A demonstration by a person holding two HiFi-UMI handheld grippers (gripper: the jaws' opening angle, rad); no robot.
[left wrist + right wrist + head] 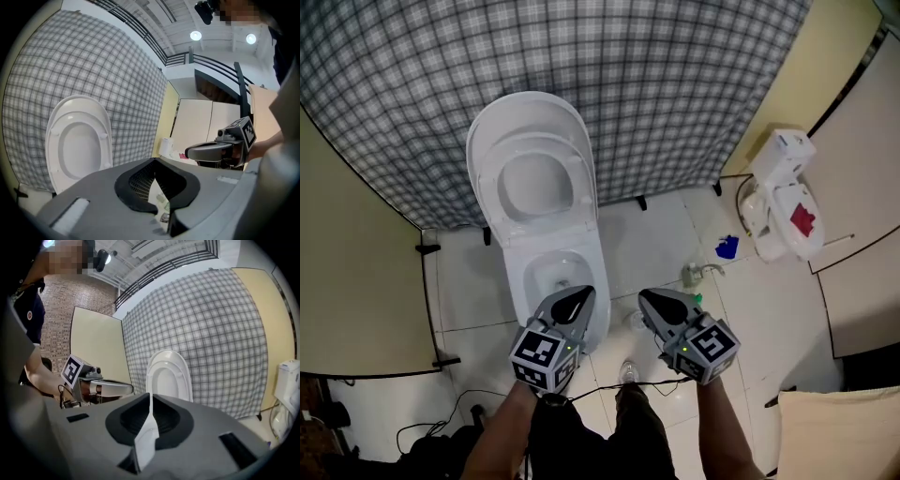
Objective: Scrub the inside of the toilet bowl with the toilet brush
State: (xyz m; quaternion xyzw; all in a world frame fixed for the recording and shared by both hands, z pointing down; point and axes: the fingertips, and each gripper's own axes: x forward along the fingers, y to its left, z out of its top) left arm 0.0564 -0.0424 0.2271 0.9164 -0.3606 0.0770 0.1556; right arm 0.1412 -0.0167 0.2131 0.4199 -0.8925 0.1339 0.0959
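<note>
Bowl (546,267) partly hidden under our left gripper (577,300); right gripper (661,302) at its 3 o'clock. Both jaws near-closed, empty. Floor clutter (692,275) we cannot identify.

1. It was a mock bathroom stall: a white toilet (534,202) stood on a tiled floor (661,234).
2. Checked cloth (675,84) and beige panels (356,281) served as walls.
3. Overhead ran a hall's railed gallery (211,63) and ceiling lights (195,35).
</note>
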